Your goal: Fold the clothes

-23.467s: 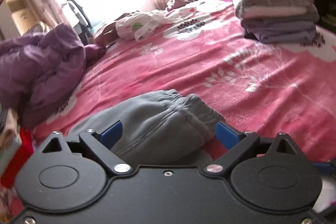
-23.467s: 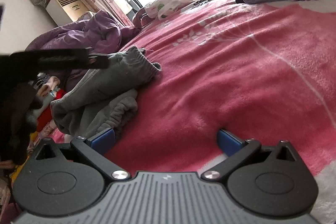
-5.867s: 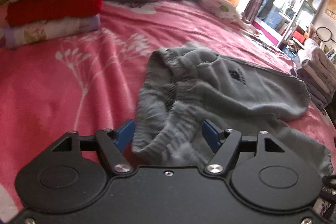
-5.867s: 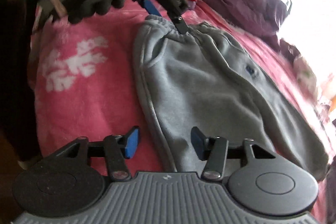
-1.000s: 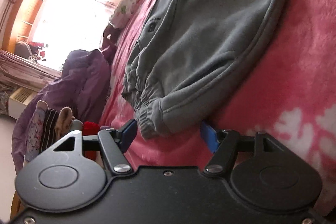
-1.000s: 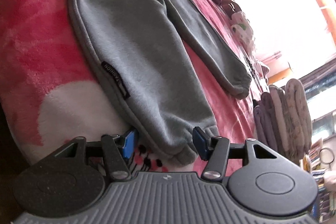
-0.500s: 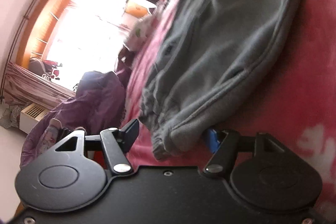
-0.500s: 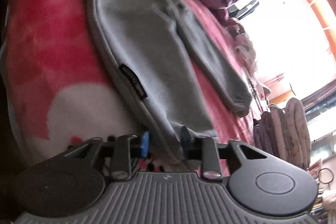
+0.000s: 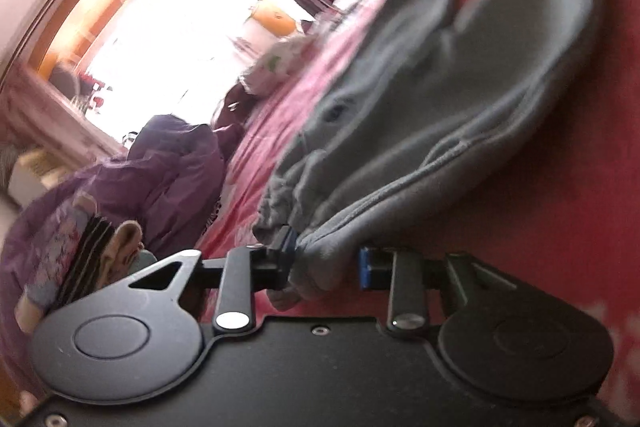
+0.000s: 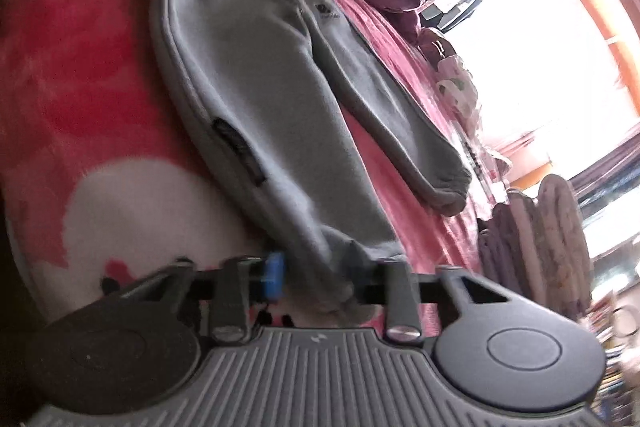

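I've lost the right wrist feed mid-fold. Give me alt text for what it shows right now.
The right gripper is shut on the ankle cuff of the near leg of the grey sweatpants, which lie stretched out along the pink floral blanket with the waistband at the far end. The other leg angles away toward a stack of folded clothes and a bright window.

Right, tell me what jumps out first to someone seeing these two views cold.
The grey sweatpants, spread lengthwise over the pink floral blanket, fill both views. The left gripper pinches them at the waistband end and the right gripper at a leg cuff. Behind glares a bright window, with a purple jacket heaped below it.
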A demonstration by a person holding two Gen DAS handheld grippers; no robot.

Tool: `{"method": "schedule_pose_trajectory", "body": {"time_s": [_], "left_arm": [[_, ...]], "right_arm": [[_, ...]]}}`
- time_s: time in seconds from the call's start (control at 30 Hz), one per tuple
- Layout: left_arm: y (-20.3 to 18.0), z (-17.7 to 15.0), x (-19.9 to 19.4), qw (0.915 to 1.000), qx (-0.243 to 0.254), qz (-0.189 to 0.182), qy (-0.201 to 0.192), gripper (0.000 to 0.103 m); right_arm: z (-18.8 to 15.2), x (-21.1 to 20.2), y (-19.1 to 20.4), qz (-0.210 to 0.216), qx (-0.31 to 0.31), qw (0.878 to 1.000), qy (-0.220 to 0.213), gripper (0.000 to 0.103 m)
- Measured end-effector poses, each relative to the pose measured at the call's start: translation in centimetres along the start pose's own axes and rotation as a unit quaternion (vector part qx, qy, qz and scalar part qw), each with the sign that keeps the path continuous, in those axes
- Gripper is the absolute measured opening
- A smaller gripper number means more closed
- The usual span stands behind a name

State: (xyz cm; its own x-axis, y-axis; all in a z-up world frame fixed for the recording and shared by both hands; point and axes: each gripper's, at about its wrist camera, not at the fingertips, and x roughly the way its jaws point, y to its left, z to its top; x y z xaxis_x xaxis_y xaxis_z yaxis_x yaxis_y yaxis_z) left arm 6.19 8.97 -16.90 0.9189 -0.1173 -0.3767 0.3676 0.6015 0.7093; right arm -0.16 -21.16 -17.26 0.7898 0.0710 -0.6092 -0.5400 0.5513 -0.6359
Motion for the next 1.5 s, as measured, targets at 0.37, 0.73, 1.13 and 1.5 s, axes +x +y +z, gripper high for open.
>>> {"method": "schedule_pose_trajectory", "body": {"time_s": [0.37, 0.73, 1.13, 1.5], "left_arm": [[5.5, 1.3, 2.2, 0.9766, -0.212, -0.01, -0.036, 0.018], [9.1, 2.0, 6.2, 0.9377, -0.346, -0.023, -0.027, 0.016], [9.8, 2.0, 13.0, 0.9365, -0.346, -0.047, 0.029, 0.014], [11.5, 1.2, 16.8, 0.9233, -0.372, -0.082, 0.047, 0.014]], "right_arm": [[2.8, -2.0, -8.0, -0.023, 0.126, 0.99, -0.063, 0.014], [6.3, 2.2, -15.3, -0.005, 0.16, 0.986, -0.045, 0.012], [9.0, 10.1, -20.6, 0.035, 0.151, 0.988, 0.006, 0.011], [9.8, 16.9, -22.5, 0.069, 0.16, 0.984, 0.039, 0.011]]}}
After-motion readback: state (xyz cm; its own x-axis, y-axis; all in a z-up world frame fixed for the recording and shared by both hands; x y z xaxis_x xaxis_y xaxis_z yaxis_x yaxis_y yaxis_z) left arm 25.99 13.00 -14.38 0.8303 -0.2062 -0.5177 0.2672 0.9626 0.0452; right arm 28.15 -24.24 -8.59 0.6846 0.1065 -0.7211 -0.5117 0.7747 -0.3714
